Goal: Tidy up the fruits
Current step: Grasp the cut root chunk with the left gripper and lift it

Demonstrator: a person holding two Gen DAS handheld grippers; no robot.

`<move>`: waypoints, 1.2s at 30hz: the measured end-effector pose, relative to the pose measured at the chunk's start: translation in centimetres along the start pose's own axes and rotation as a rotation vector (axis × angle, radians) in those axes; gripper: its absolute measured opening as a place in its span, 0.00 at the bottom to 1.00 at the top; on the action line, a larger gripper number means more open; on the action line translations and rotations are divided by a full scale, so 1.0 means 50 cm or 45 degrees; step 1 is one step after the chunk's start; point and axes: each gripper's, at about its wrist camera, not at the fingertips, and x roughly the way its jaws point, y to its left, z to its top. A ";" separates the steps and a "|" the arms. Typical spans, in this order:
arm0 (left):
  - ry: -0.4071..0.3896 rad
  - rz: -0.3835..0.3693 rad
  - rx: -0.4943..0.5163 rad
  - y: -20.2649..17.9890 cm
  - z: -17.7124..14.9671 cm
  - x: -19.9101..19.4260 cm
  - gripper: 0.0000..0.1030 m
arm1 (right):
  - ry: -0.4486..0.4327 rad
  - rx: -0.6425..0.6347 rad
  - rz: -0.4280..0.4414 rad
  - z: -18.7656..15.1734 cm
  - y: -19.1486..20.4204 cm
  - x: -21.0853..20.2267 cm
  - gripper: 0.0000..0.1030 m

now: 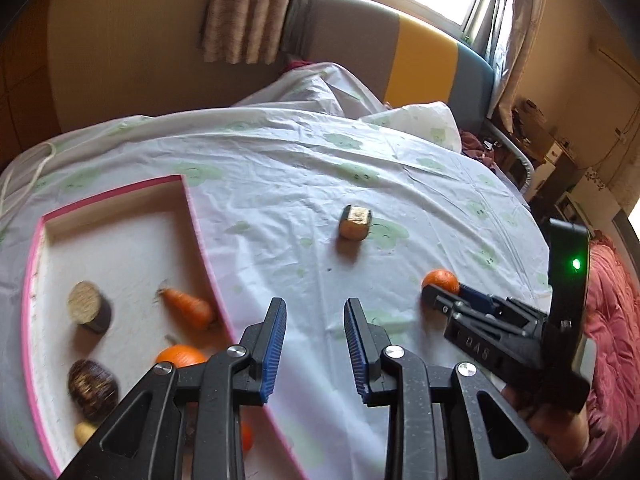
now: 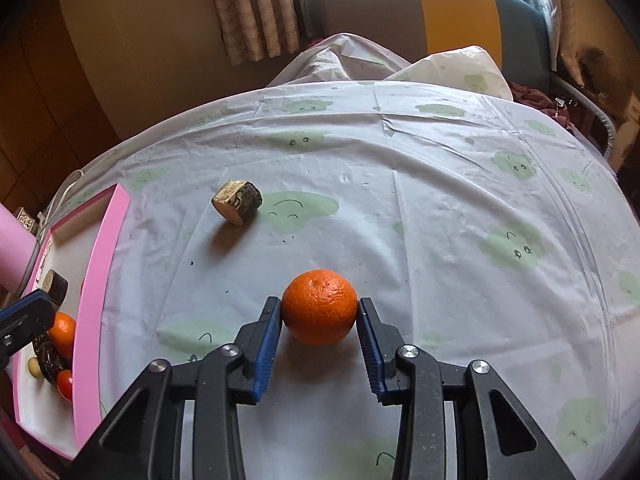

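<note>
Orange skin is filling the gap between the blue pads of the right gripper (image 2: 319,312), whose jaws are closing on an orange (image 2: 319,306) sitting on the cloud-printed cloth (image 2: 440,208); both pads are touching or very nearly touching its sides. Only the right wrist view is showing this contact. From the left wrist view the same orange (image 1: 440,281) is half hidden behind the right tool's black body, which is carrying raised lettering reading "DAS" and a lit green light. That view is also looking down into the pink-rimmed tray (image 1: 206,240), where a carrot (image 1: 188,307) is lying with its tip pointing toward the tray's far left, its long axis running diagonally, beside a cut log round (image 1: 89,306), another orange fruit (image 1: 181,356) and a dark brown round thing (image 1: 93,389). A second log round (image 2: 237,201) is lying tilted on the cloth, well apart from the tray. The left gripper (image 1: 315,344) is hanging with its jaws spread wide, holding nothing, at the tray's near right edge.
</note>
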 end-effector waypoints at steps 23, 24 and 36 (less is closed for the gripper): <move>0.106 -0.036 0.164 -0.105 0.137 0.231 0.34 | -0.033 0.044 0.114 -0.009 -0.026 0.002 0.38; 0.108 -0.030 0.161 -0.104 0.140 0.238 0.34 | -0.033 0.042 0.115 -0.009 -0.026 0.002 0.38; 0.156 -0.049 0.045 -0.067 0.153 0.264 0.36 | -0.033 0.039 0.115 -0.008 -0.025 0.003 0.38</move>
